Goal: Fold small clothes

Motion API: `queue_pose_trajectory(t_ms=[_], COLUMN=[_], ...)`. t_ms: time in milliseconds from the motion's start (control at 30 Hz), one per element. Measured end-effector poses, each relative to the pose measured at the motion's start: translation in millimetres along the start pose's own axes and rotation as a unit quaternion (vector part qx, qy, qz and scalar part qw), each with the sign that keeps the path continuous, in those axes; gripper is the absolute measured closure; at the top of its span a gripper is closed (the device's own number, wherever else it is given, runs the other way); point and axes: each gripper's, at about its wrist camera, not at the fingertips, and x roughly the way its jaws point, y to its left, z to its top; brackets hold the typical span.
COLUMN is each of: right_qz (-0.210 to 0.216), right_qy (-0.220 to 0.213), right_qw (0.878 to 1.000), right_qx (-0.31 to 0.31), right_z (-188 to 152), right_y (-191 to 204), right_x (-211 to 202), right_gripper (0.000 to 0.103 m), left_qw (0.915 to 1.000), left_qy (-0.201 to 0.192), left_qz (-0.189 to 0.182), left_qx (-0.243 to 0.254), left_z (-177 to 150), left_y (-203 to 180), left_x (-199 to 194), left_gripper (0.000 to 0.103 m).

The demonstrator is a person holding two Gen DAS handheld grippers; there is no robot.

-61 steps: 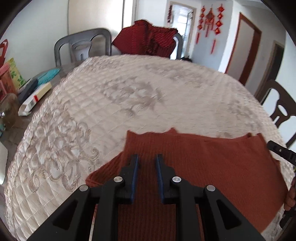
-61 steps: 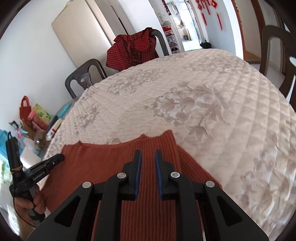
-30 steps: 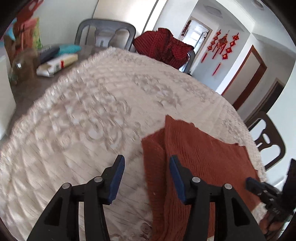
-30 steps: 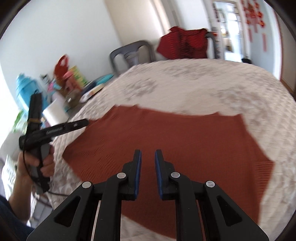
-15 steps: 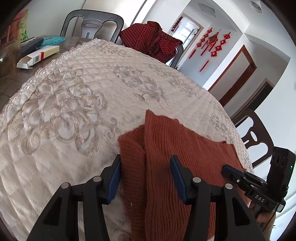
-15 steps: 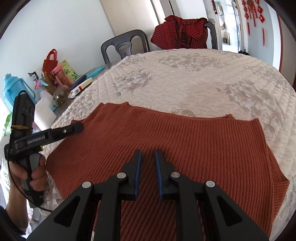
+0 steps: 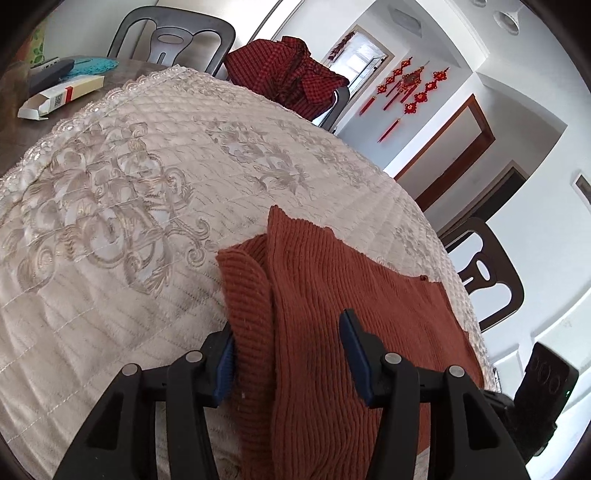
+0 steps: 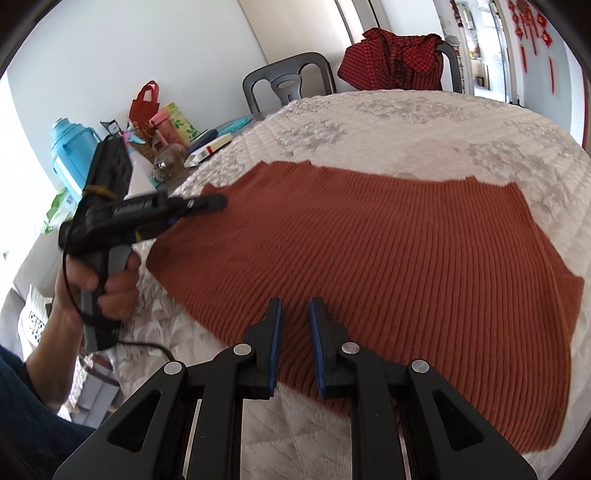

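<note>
A rust-red ribbed knit garment (image 8: 388,251) lies spread on the quilted cream tablecloth (image 8: 480,147). In the left wrist view its left edge (image 7: 247,295) is doubled over in a narrow fold, and the garment (image 7: 332,295) runs between my fingers. My left gripper (image 7: 288,350) is open wide, its jaws standing on either side of that folded edge, low over the cloth. My right gripper (image 8: 295,339) is nearly closed with a narrow gap, empty, hovering over the garment's near hem. The left gripper (image 8: 207,202) also shows from the right wrist view, over the garment's left side.
A red checked cloth (image 7: 284,77) hangs over a chair at the far side. Dark chairs (image 7: 173,33) stand around the table. A white box (image 7: 59,98), a blue flask (image 8: 72,151) and bags (image 8: 146,101) crowd the left side.
My left gripper opened wide and moved down to the garment's left edge, which is now doubled over. My right gripper drew back to the near hem, jaws unchanged.
</note>
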Motion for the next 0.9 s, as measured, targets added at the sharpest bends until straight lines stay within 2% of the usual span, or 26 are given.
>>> queue_pose_trajectory(t_ms=[300,333,400,533,733,900], right_qz=[0.025,0.028,0.034,0.038,0.004,-0.026], right_qy=[-0.010,-0.011,-0.012,-0.014,-0.043,-0.071], right_qw=[0.999,0.999,0.999,0.998,0.997,0.992], right_qx=[0.029,0.030,0.035,0.043,0.064,0.097], right_z=[-2.0,-1.6,-0.7,1.0,-5.8,-11.7], right_y=[-9.1,-9.8,-12.6,-17.1,-33.8,-56.5], right_x=[0.7,1.2,2.0,-2.1,-28.8,-53.1], right_gripper=[0.088,0.088,0.088,0.088,0.088,0.088], left_qw=[0.9994,0.9994,0.9991,0.9979,0.9914,0.9822], left_qy=[0.019,0.023,0.033,0.022,0.001,0.020], left_qz=[-0.028,-0.025,-0.025,-0.060,-0.126,-0.169], left_qx=[-0.004,0.001,-0.005,-0.008,0.036,0.081], left_z=[-20.3,-21.9,-22.7,-16.1,3.5,9.2], left_y=[-6.9,-8.6,-8.5,-17.8,-78.6,-142.0], left_x=[-13.9,-12.8,-7.7,-17.9,-39.9,-14.8], left_gripper=[0.053,0.064,0.081,0.085,0.086,0.086])
